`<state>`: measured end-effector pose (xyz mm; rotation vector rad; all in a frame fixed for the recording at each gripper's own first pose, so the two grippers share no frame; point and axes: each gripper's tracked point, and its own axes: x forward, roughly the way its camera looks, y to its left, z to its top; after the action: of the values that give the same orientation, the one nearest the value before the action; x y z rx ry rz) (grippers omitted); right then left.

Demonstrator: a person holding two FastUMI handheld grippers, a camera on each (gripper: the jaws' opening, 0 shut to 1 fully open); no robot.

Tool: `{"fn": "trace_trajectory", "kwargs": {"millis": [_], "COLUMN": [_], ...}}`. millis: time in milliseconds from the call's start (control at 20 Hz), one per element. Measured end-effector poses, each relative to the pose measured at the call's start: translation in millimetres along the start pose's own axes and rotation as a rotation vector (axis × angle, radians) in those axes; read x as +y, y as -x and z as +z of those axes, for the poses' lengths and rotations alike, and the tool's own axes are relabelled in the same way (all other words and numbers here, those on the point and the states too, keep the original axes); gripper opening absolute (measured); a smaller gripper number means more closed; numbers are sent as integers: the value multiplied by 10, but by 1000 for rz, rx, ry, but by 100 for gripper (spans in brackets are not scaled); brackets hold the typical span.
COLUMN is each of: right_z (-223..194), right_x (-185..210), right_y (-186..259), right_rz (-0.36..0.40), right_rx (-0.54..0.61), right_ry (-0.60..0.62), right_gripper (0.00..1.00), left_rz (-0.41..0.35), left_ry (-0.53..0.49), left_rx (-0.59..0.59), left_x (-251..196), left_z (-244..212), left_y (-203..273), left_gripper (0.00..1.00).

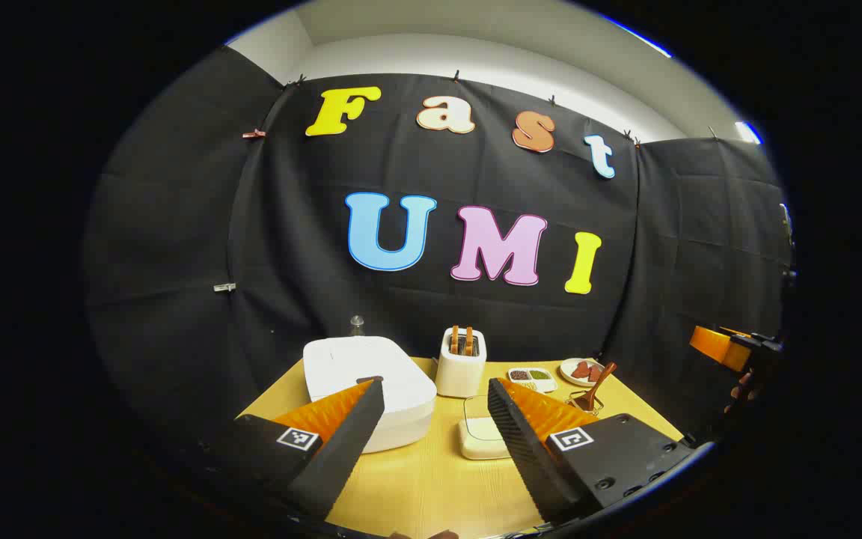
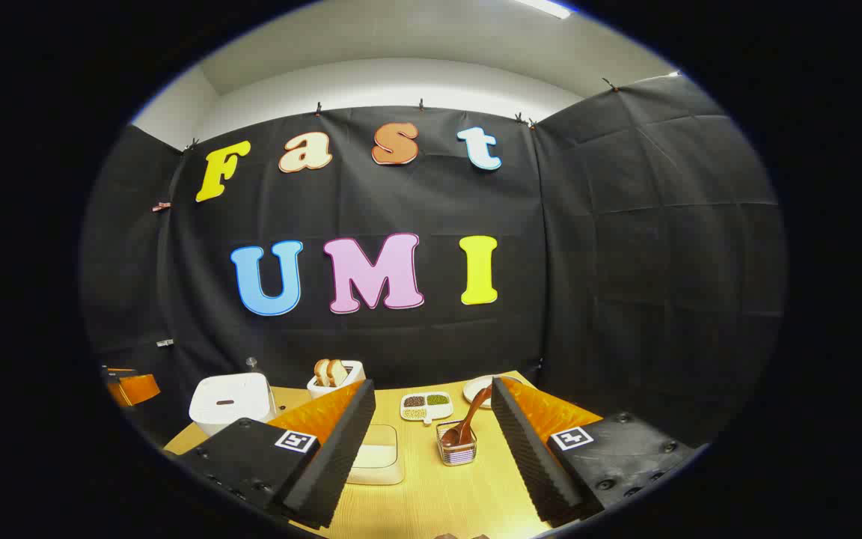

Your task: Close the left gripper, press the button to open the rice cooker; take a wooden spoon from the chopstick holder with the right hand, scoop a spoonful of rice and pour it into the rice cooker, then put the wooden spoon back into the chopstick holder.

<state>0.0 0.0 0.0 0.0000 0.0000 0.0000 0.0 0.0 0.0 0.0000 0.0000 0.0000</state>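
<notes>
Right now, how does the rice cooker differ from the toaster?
The rice cooker is low, wide and flat-topped, with its lid down; the toaster is taller and narrower, with its slots open on top. Bread slices stand up out of the toaster, while nothing shows in or on the cooker. The cooker sits left of the toaster in both views. Both are white and stand on the wooden table.

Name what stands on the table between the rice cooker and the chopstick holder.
In the right gripper view, a lidded container lies between rice cooker and chopstick holder.
</notes>
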Motion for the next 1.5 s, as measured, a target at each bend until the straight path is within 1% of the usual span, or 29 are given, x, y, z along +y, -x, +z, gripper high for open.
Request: {"fn": "trace_trajectory", "kwargs": {"millis": [150, 250, 400, 500, 700, 900, 1100, 1300, 1400, 1450, 1500], "right_z": [100, 84, 93, 62, 47, 15, -51, -94, -131, -138, -144], "right_x": [90, 172, 231, 241, 141, -2, -65, -128, -155, -176, -198], "right_y": [-55, -115, -178, -224, -339, -534, -735, -905, -992, -1027, -1060], "right_rz": [-1, 7, 19, 23, 25, 22, 35, 49, 56, 58, 58], "right_rx": [-21, -16, -8, -2, -5, 0, 22, 26, 35, 38, 39], "right_ry": [9, 15, 3, 9, 26, 21, -2, 3, -1, -3, -5], "right_gripper": [98, 98, 98, 97, 98, 98, 97, 98, 98, 98, 98], "left_rz": [-14, -15, -24, -27, -7, 15, 56, 98, 144, 165, 182], "left_ry": [-19, -24, 4, 9, -14, -14, -17, 20, 19, 21, 30], "left_rx": [-3, 6, 33, 29, 20, 16, 21, 35, 45, 50, 55], "left_x": [33, 57, 5, -38, -94, -148, -115, -53, 84, 140, 202], "left_z": [30, -5, -74, -28, 8, 95, 140, 154, 160, 154, 170], "left_y": [35, 43, 7, -28, -188, -353, -509, -648, -734, -761, -799], "left_gripper": [96, 96, 96, 96, 96, 96, 96, 96, 96, 95, 91]}}
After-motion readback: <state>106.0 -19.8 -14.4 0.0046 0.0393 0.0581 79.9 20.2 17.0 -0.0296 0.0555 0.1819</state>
